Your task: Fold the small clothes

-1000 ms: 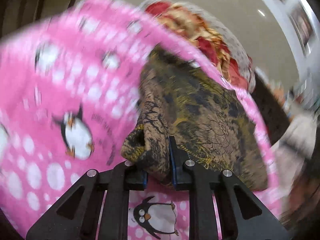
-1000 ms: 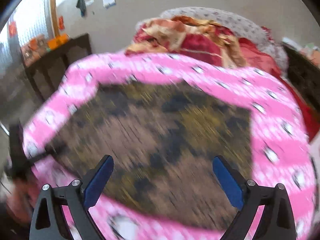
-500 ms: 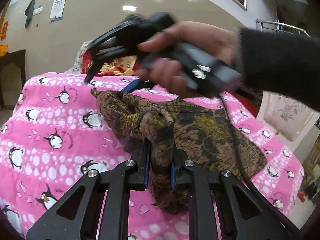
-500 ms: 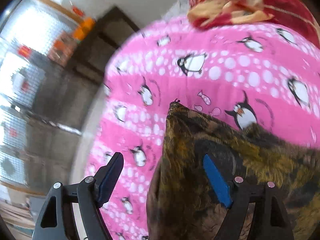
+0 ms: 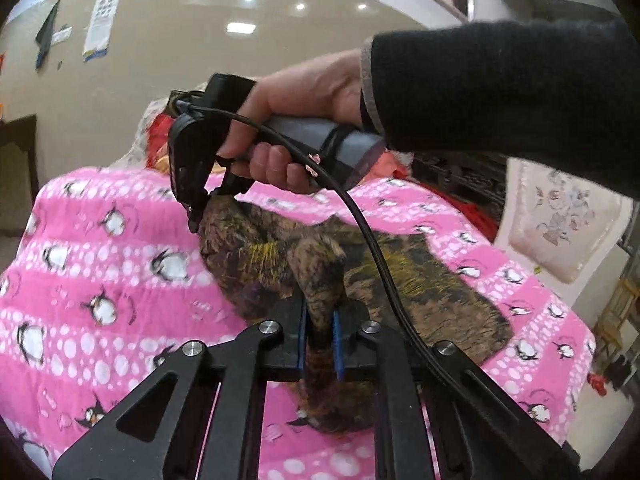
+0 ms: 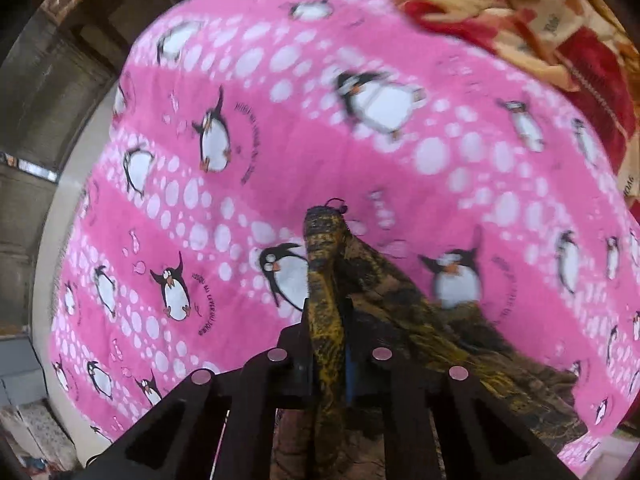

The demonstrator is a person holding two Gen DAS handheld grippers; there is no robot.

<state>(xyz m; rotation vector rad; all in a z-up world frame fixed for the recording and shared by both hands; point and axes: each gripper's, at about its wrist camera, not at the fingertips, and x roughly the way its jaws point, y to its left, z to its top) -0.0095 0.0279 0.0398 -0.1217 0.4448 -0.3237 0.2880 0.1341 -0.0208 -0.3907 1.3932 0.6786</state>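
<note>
Both grippers are closing: left gripper (image 5: 319, 334) is pinching a fold of the brown garment (image 5: 420, 280), right gripper (image 6: 329, 344) is clamping its corner over the penguin blanket (image 6: 280, 152).

On my left gripper (image 5: 319, 344) I see a black frame of angular, cut-out struts fastened with round silver screws, and narrow blue pads lining the inner faces of its two fingers. My right gripper (image 6: 329, 354) has the same black struts, silver screws and a blue pad, and from the left camera I can also see its grey handle with a glossy black cable (image 5: 376, 248) curving off it. The sleeve (image 5: 508, 88) above that handle is dark knit with a thin grey cuff edge.
</note>
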